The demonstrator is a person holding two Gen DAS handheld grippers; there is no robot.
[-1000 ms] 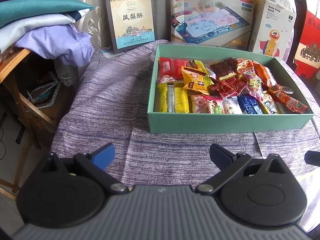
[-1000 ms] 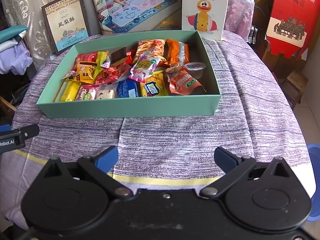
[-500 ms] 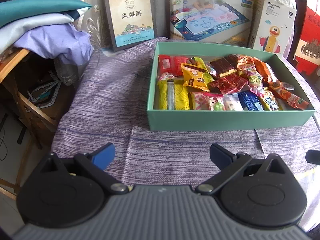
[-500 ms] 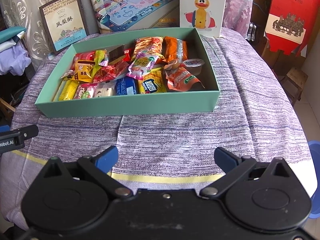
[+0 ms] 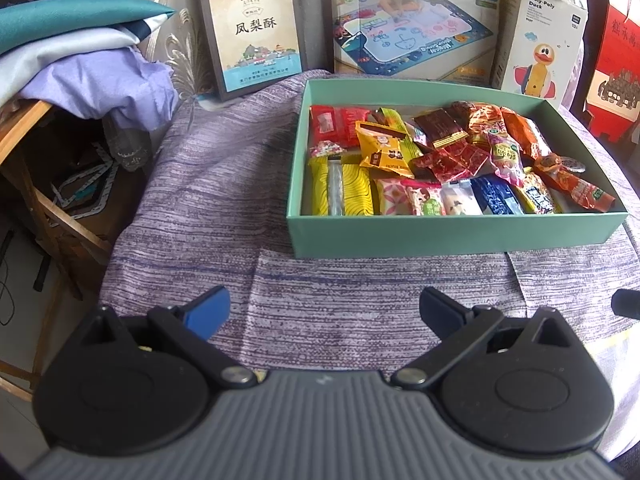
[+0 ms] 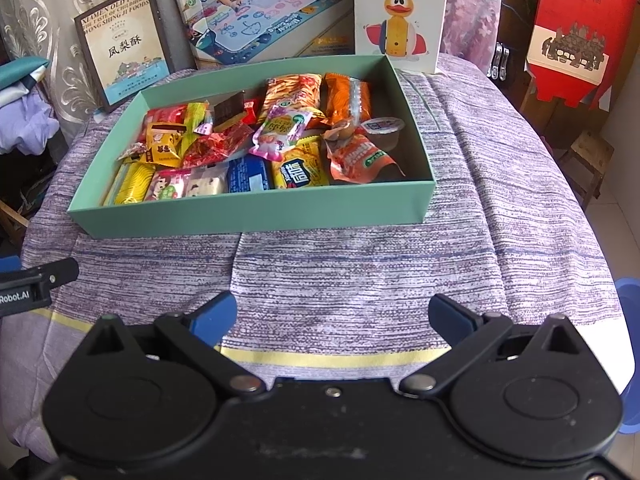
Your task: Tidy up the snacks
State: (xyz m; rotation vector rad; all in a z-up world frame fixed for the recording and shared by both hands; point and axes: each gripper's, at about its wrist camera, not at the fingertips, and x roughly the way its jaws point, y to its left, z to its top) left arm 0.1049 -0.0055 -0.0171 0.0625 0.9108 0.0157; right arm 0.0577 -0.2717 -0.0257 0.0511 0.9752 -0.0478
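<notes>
Here, a table covered in a purple striped cloth (image 6: 360,264) fills both views, and on it sits a shallow mint-green cardboard box (image 6: 256,216) packed with wrapped snacks. Both handheld grippers hang low over the near edge of the table, well short of the box, and neither touches anything.

The left gripper (image 5: 324,310) has its two blue-tipped fingers spread wide with nothing between them. The right gripper (image 6: 330,314) is likewise spread and empty. In the right view, the tip of the left gripper shows at the far left edge.

The box lies straight ahead of both tools, on the far side of a bare strip of cloth, with its long axis running left to right. From the left gripper the box sits ahead and to the right; from the right gripper it sits ahead and slightly left. Neither looks clearly closer.

Inside, the snacks lie in a loose jumble. A yellow striped packet (image 5: 340,190) rests in the near left corner, an orange packet (image 6: 358,158) and a small sealed jelly cup (image 6: 382,130) lie toward the right end, and a pink pouch (image 6: 280,132) lies on top near the middle. No snack is visible on the cloth outside the box, so the sorting seems nearly finished or concerned only with tidying within.

Behind the box stand a pineapple cake box (image 5: 252,28) and a duck toy box (image 6: 400,12).
</notes>
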